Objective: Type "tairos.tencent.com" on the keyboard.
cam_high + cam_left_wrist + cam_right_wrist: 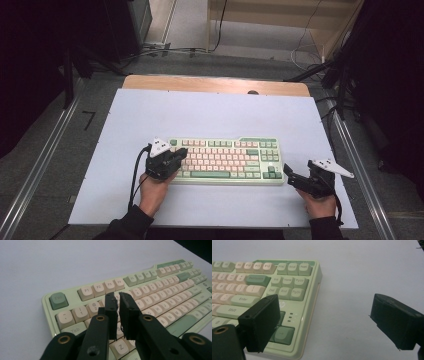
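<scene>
Now one keyboard (225, 161), two tongs — left tongs (181, 156) clenched empty, right tongs (290, 175) released

The pale green and cream plastic keyboard (225, 161) lies on the white tabletop (210, 112); the left gripper (181, 154) sits over its left end, the right gripper (287, 173) just beside its right end.

Table (150, 107): flat top under a pale lavender-white sheet, with a strip of bare light wood showing along the far edge. One item lies directly on it: a keyboard (226, 160) with a mint-green case and cream and green keys, lying flat. Its left end is under the left gripper (181, 155); its right end is just beside the right gripper (289, 172).
</scene>
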